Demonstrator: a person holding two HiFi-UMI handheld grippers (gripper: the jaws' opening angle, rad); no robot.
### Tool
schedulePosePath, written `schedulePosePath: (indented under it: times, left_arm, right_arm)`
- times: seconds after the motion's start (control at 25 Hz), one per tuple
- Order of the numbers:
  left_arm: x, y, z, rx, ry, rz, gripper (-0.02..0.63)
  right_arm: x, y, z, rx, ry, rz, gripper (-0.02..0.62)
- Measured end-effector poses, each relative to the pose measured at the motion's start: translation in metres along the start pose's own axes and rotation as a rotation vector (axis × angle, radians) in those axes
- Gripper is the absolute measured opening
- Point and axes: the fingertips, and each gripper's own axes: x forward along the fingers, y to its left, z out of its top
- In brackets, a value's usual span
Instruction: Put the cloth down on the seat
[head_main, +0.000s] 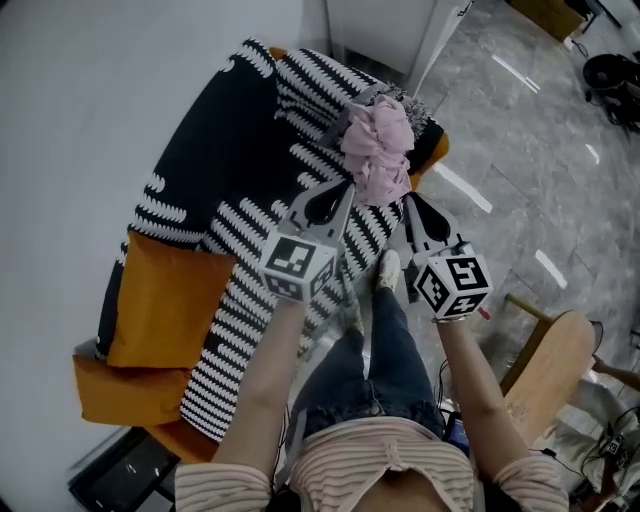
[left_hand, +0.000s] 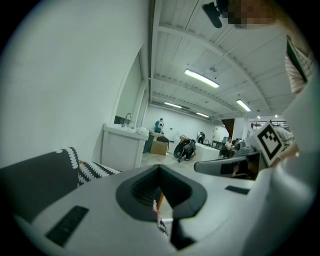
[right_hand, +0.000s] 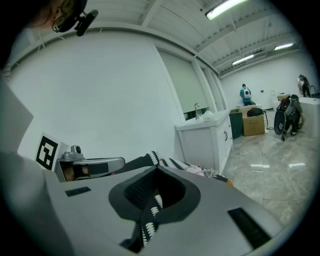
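Observation:
A crumpled pink cloth (head_main: 377, 150) lies on the far end of the seat of an orange sofa (head_main: 160, 300). A black-and-white patterned cloth (head_main: 250, 160) covers that seat. My left gripper (head_main: 347, 188) is shut, its tip just left of the pink cloth's near edge; I see nothing held between its jaws (left_hand: 160, 210). My right gripper (head_main: 408, 200) sits at the patterned cloth's right edge. In the right gripper view a strip of that patterned cloth (right_hand: 149, 215) runs between its closed jaws. The pink cloth (right_hand: 194, 170) shows just beyond them.
A wooden chair (head_main: 545, 365) stands at the right on the grey marble floor (head_main: 520, 150). The person's jeans-clad legs (head_main: 385, 350) are below the grippers. A white cabinet (right_hand: 210, 140) stands past the sofa. A black box (head_main: 120, 475) sits at the lower left.

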Motion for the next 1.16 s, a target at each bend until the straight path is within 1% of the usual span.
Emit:
schedulePosePath:
  times: [0.24, 0.44, 0.72, 0.92, 1.16]
  left_arm:
    - [-0.036, -0.006, 0.020, 0.052, -0.015, -0.004, 0.012]
    - [-0.067, -0.009, 0.036, 0.058, -0.060, 0.006, 0.012]
    - [-0.096, -0.019, 0.058, 0.088, -0.114, 0.026, 0.012]
    - [-0.132, -0.030, 0.067, 0.068, -0.150, 0.055, 0.012]
    - [-0.158, -0.043, 0.057, 0.016, -0.188, 0.086, 0.012]
  right_arm:
    - [-0.029, 0.025, 0.024, -0.035, -0.058, 0.006, 0.008]
    - [-0.054, 0.055, 0.047, -0.085, -0.122, 0.026, 0.008]
    - [-0.085, 0.076, 0.070, -0.119, -0.180, 0.043, 0.008]
    - [-0.112, 0.096, 0.076, -0.116, -0.201, 0.043, 0.008]
    - [-0.143, 0.103, 0.072, -0.108, -0.239, 0.041, 0.008]
